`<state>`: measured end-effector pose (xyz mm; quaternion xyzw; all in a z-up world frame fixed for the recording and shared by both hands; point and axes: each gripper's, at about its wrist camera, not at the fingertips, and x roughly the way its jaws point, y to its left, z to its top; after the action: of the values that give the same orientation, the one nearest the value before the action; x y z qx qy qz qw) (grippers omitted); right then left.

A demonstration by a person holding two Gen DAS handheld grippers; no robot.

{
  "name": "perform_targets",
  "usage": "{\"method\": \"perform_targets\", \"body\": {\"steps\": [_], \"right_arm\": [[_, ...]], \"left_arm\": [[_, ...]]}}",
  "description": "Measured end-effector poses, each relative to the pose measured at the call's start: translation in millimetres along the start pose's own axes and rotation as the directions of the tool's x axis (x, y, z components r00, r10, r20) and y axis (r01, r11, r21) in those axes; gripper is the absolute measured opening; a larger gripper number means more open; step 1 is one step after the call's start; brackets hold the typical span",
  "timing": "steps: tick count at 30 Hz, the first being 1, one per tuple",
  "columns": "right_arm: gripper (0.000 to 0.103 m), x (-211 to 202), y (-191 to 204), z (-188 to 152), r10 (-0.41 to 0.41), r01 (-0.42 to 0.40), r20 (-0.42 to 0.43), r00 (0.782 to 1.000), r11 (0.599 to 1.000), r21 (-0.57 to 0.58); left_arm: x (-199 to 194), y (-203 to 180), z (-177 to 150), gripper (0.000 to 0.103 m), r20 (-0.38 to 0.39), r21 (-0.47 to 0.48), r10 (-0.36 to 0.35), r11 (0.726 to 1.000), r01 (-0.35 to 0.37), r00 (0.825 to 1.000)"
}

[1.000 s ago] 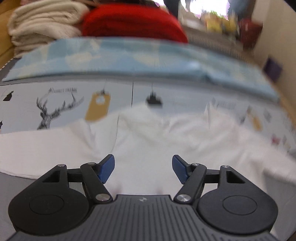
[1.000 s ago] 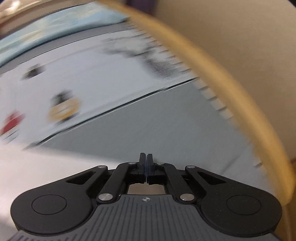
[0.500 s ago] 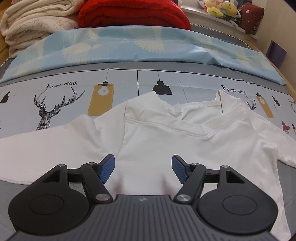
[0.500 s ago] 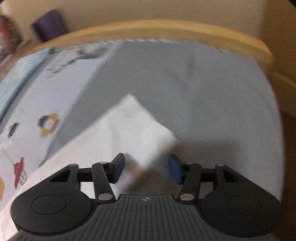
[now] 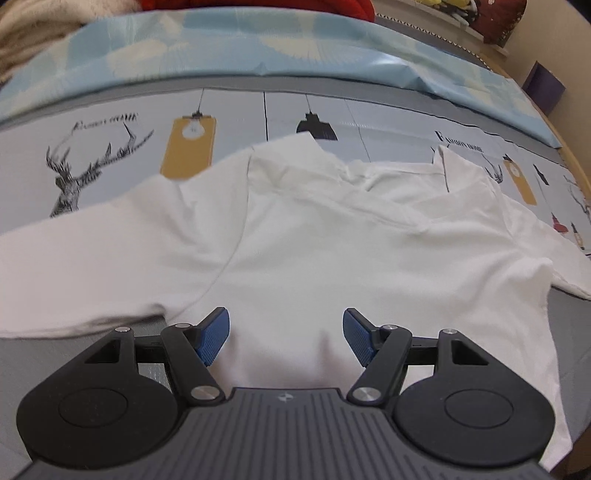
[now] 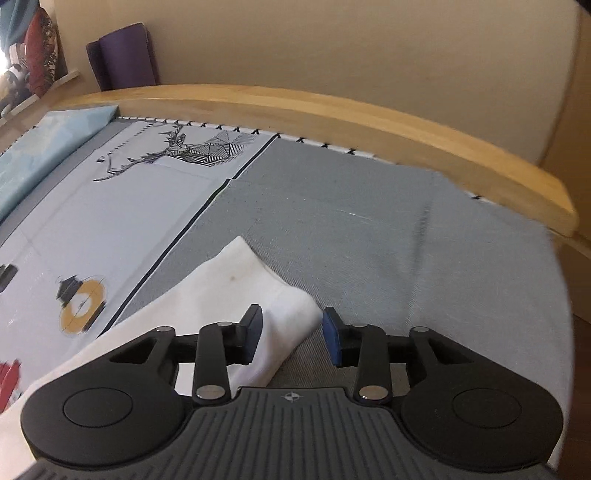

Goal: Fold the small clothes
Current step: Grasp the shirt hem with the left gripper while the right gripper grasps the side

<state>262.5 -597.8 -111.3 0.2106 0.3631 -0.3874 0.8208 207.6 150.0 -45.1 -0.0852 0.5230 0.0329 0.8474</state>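
Note:
A small white shirt lies spread on the bed with its collar at the far side and a sleeve out to the left. My left gripper is open, low over the shirt's near body, with cloth between the blue pads. In the right wrist view a white sleeve end lies on the grey sheet. My right gripper is open, with the sleeve's corner between its pads, apart from both.
The bed sheet carries deer and lamp prints. A light blue folded cover lies across the far side, with a red blanket behind. A wooden bed rail curves along the far edge; a purple box stands beyond.
My right gripper has opened from shut and swung over to the sleeve end, then moved closer to it. My left gripper has stayed open and dropped a little nearer the shirt.

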Motion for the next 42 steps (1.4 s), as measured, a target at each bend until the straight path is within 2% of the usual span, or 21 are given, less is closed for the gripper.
{"method": "perform_targets", "body": {"steps": [4,6,8,10,11,13,14,16,18,19,21,25,28,30,31,33,35,37,39,41,42], "right_arm": [[0.038,-50,22,-27,0.140,-0.144,-0.037,0.989,0.984,-0.110],[0.040,-78,44,-56,0.268,-0.293,-0.139,0.953,0.931,-0.216],[0.046,-105,65,-90,0.377,-0.464,-0.305,0.874,0.834,-0.299],[0.049,-130,84,-135,0.394,-0.618,-0.522,0.756,0.694,-0.370],[0.049,-142,90,-155,0.371,-0.654,-0.582,0.724,0.636,-0.409],[0.051,-163,95,-194,0.308,-0.683,-0.638,0.706,0.533,-0.500],[0.055,-171,94,-212,0.275,-0.685,-0.650,0.708,0.492,-0.537],[0.058,-188,90,-236,0.259,-0.638,-0.588,0.766,0.418,-0.647],[0.059,-199,86,-248,0.239,-0.607,-0.559,0.794,0.372,-0.702],[0.059,-202,84,-251,0.236,-0.600,-0.554,0.799,0.374,-0.707],[0.059,-205,76,-251,0.213,-0.593,-0.560,0.801,0.412,-0.692],[0.058,-214,58,-259,0.169,-0.561,-0.550,0.818,0.447,-0.697],[0.052,-221,46,-264,0.159,-0.547,-0.544,0.824,0.477,-0.688],[0.035,-228,36,-264,0.172,-0.552,-0.548,0.819,0.499,-0.668],[0.006,-230,32,-265,0.180,-0.560,-0.555,0.812,0.509,-0.654],[0.004,-236,25,-269,0.180,-0.556,-0.552,0.814,0.516,-0.652],[0.004,-241,17,-273,0.176,-0.570,-0.570,0.802,0.510,-0.644],[0.004,-245,11,-277,0.173,-0.569,-0.569,0.804,0.500,-0.652],[0.012,-251,10,-279,0.175,-0.547,-0.535,0.826,0.474,-0.690],[0.021,-261,9,-278,0.203,-0.494,-0.454,0.868,0.457,-0.739],[0.022,-265,9,-277,0.229,-0.494,-0.438,0.869,0.452,-0.743]], "left_arm": [[-1,8,-8,0.073,-0.035,-0.018,-0.042,0.999,0.042,0.998],[-2,10,-15,0.073,-0.054,-0.005,-0.055,0.998,0.055,0.997],[-3,12,-25,0.073,-0.087,0.010,-0.077,0.997,0.078,0.993],[-3,14,-40,0.073,-0.124,0.016,-0.102,0.994,0.104,0.987],[-2,13,-50,0.073,-0.146,0.029,-0.108,0.993,0.113,0.983],[-1,11,-72,0.073,-0.194,0.073,-0.107,0.990,0.123,0.975],[-1,9,-86,0.073,-0.221,0.104,-0.098,0.987,0.124,0.970],[-2,8,-112,0.073,-0.265,0.163,-0.078,0.979,0.125,0.961],[-5,9,-141,0.073,-0.304,0.226,-0.044,0.967,0.118,0.952],[-8,10,-153,0.073,-0.314,0.254,-0.028,0.961,0.112,0.949],[-16,14,-176,0.073,-0.325,0.280,-0.013,0.954,0.110,0.946],[-34,19,-210,0.070,-0.320,0.268,-0.021,0.957,0.112,0.947],[-43,15,-227,0.047,-0.293,0.285,-0.017,0.953,0.105,0.956],[-47,11,-233,0.007,-0.286,0.302,-0.020,0.947,0.110,0.958],[-49,10,-235,0.004,-0.289,0.304,-0.028,0.945,0.119,0.957],[-54,11,-240,0.004,-0.285,0.331,-0.007,0.938,0.105,0.959],[-55,16,-243,0.003,-0.288,0.357,0.035,0.931,0.073,0.957],[-52,22,-244,0.001,-0.319,0.382,0.078,0.923,0.053,0.945],[-51,23,-245,0.003,-0.336,0.383,0.087,0.922,0.052,0.938],[-62,24,-233,0.012,-0.268,0.340,0.048,0.939,0.048,0.962],[-68,23,-228,0.018,-0.236,0.321,0.012,0.945,0.067,0.972]]}}
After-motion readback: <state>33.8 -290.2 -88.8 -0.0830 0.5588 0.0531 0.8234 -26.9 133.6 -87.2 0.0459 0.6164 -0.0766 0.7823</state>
